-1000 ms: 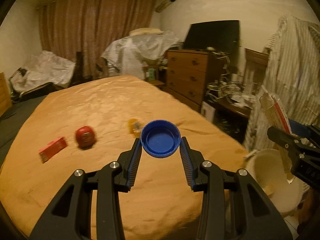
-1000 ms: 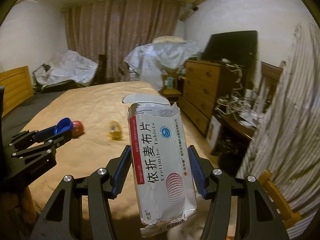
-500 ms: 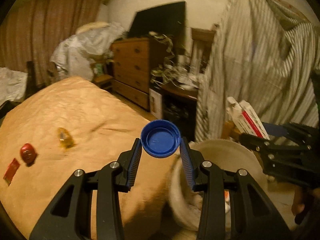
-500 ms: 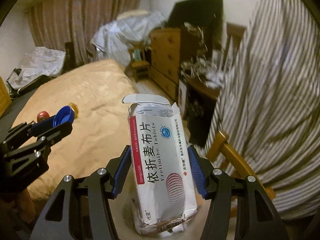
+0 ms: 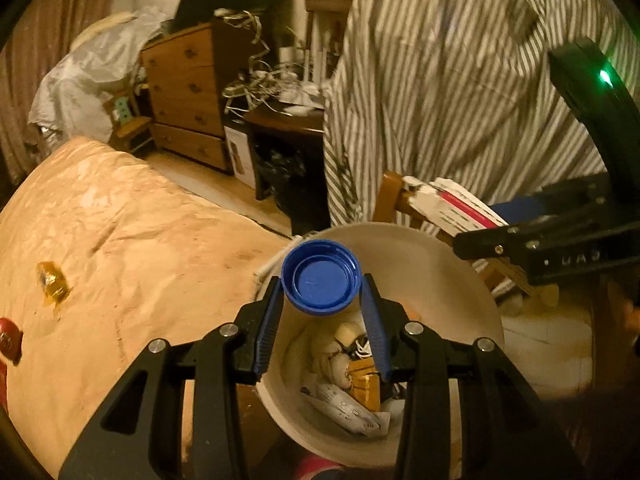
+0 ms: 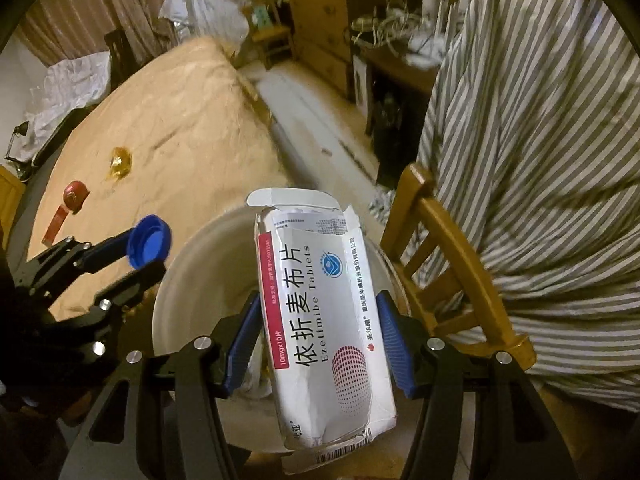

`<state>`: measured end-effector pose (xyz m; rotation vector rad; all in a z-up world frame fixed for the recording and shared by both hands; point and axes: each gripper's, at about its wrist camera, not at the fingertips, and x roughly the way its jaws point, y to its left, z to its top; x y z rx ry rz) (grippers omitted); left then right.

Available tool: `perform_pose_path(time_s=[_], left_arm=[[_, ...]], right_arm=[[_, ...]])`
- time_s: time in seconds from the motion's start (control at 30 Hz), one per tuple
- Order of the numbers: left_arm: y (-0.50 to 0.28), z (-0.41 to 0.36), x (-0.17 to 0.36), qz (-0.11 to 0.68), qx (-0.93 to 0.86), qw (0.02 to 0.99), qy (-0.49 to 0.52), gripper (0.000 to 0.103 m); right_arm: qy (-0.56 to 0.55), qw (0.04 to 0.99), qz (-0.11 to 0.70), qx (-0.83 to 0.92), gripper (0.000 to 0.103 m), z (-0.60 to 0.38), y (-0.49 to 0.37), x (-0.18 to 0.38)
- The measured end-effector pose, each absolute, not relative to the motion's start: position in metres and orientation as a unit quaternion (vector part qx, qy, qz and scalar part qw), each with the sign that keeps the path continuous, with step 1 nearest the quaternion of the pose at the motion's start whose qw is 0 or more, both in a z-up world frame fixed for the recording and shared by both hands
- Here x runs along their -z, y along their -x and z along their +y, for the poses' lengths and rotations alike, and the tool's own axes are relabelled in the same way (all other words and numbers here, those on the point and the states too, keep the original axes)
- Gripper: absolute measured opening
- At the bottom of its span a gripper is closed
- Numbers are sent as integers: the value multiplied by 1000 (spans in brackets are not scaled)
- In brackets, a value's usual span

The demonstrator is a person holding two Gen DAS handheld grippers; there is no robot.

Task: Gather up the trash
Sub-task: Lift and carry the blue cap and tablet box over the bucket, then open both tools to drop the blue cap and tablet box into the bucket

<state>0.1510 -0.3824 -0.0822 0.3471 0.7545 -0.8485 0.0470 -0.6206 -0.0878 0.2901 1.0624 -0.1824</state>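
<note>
Both tongs were clenched when we looked. Our left gripper (image 5: 322, 300) grasped a blue cap (image 5: 321, 277) by its rim, open side toward the lens, at centre frame in the left view. Our right gripper (image 6: 320, 328) pinched a white tablet box (image 6: 324, 320) by its long sides, its top flap torn open, at centre frame in the right view.

We held both over the white bin (image 5: 464, 280), whose mouth filled the lower centre of the left view. The cap hung above the far rim of the bin; the box sat over the bin's right half in the right view. Inside we could make out crumpled paper and something brownish, though the light was dim and we could not name those pieces with any confidence.

We judged the task partly done. Some trash already lay in the bin, and two more pieces were carried and poised for dropping, neither let go yet. Left on the bed (image 6: 180, 120) in the right view's left part were three items: a yellow wrapper (image 6: 120, 162), a red round thing (image 6: 75, 196) and a red strip (image 6: 56, 224) below it. Those three lay well apart from the bin, so another trip to the bed would be needed after this drop. A chair (image 6: 448, 256) draped with striped cloth (image 6: 540, 160) stood just beside the bin at right.
</note>
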Motion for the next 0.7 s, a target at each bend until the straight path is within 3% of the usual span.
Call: perform_pose_path(time_s=[0.7], left_arm=[[-145, -393, 100, 366, 419, 807, -198, 38]], right_arm=[[-148, 837, 522, 68, 60, -604, -67, 101]])
